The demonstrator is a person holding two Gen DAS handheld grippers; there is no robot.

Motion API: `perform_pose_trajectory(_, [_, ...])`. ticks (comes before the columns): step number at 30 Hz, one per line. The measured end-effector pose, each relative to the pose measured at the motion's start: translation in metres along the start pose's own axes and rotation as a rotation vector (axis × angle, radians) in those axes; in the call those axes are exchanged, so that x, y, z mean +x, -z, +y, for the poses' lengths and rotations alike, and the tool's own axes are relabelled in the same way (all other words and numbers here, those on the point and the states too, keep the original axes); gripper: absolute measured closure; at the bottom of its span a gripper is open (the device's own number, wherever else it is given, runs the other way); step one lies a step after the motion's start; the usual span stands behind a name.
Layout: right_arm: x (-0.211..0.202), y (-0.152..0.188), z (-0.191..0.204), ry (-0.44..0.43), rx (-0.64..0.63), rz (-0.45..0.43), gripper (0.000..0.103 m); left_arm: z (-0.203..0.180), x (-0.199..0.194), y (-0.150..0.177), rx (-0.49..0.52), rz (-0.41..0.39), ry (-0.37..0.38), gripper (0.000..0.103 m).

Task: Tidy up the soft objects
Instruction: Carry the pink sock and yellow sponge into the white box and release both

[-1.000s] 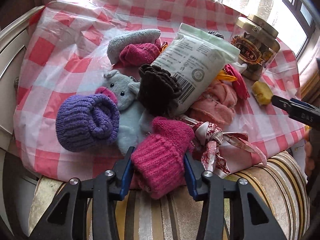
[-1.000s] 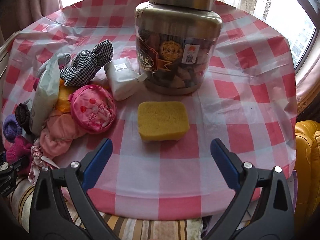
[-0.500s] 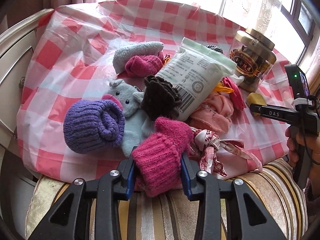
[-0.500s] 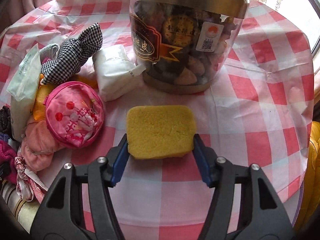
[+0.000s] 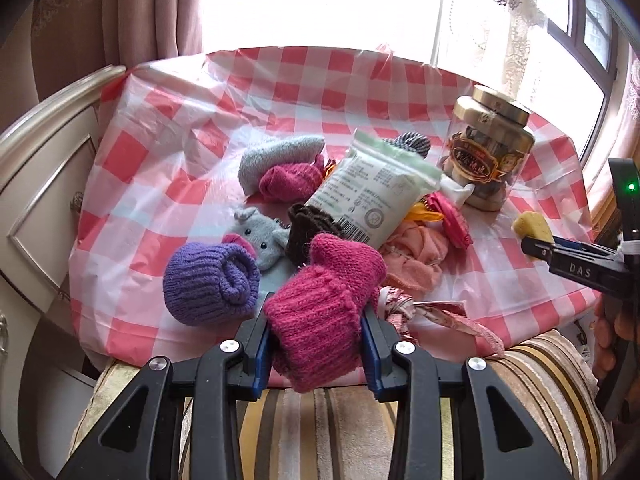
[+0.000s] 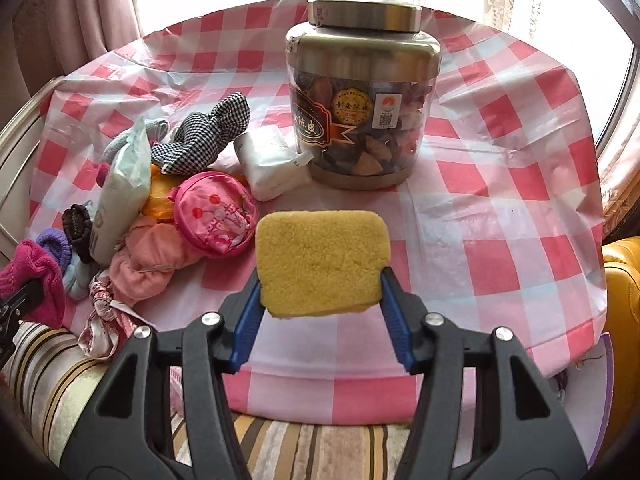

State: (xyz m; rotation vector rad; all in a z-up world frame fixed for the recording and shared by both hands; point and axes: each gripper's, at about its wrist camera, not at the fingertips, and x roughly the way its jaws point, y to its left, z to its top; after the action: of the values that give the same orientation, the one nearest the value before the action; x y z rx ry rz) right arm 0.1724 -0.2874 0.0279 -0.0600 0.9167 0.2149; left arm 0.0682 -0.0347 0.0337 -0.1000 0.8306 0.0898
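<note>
Left tongs (image 5: 316,350) clenched on the magenta knit sock roll (image 5: 320,312), blue pads pressing both its sides, at the near edge of the tabletop (image 5: 168,184) w/ red-white check cover. Just left of it sits a purple knit roll (image 5: 210,284); behind, a grey plush toy (image 5: 260,240), a dark brown knit piece (image 5: 308,226) and a white printed pouch (image 5: 372,192) leaning over the pile. Pink cloth (image 5: 416,256) lies right of the pouch.

Right tongs (image 6: 322,300) grasping the yellow sponge (image 6: 322,260) by its two short ends; sponge looks raised off the tabletop, tilted face-up toward the cam. Far behind it stands a big clear jar (image 6: 362,108) w/ metal lid. Left of sponge: pink round pouch (image 6: 216,214), black-white check fabric (image 6: 204,138), small white packet (image 6: 272,162) touching the jar's base. Striped cushion (image 6: 312,448) runs along the near side.
</note>
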Motion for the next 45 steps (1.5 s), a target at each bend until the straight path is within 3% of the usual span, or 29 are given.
perform_pose_trajectory(11, [-0.048,0.033,-0.013,-0.043,0.034,-0.038,0.045,-0.039,-0.027,0.001,0.043,-0.026,0.075,0.065])
perform_pose_trajectory(20, [-0.077,0.063,-0.041,-0.039,0.076,-0.043,0.045,-0.086,-0.039,0.002,0.094,-0.024,0.181,0.065])
perform_pose_trajectory(32, [-0.106,0.114,-0.095,0.025,0.181,-0.027,0.045,-0.171,-0.048,0.01,0.213,0.008,0.362,0.065])
perform_pose_trajectory(45, [-0.109,0.162,-0.158,0.155,0.307,0.058,0.045,-0.241,-0.053,0.028,0.319,0.073,0.522,0.065])
